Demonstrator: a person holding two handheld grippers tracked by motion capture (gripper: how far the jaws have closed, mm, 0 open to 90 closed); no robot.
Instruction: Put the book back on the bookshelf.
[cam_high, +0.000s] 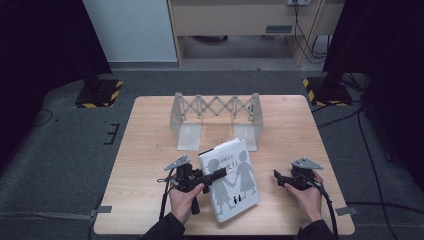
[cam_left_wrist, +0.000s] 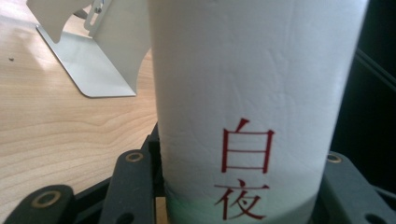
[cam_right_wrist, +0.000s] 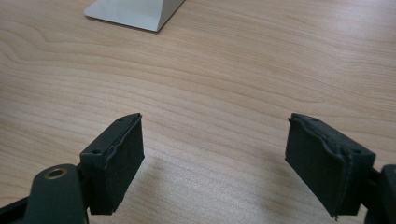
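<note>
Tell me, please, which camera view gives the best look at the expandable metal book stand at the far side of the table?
The high view: the whole book stand shows there, both end plates and the scissor lattice between them. The left gripper view catches one end plate beside the white book in the left gripper. The right gripper view catches just a base-plate corner at its top edge.

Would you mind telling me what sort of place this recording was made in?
Probably a lab or office set up for recording: a wooden table on grey carpet, black stands with hazard-striped bases on either side, and cables trailing from a desk behind.
</note>
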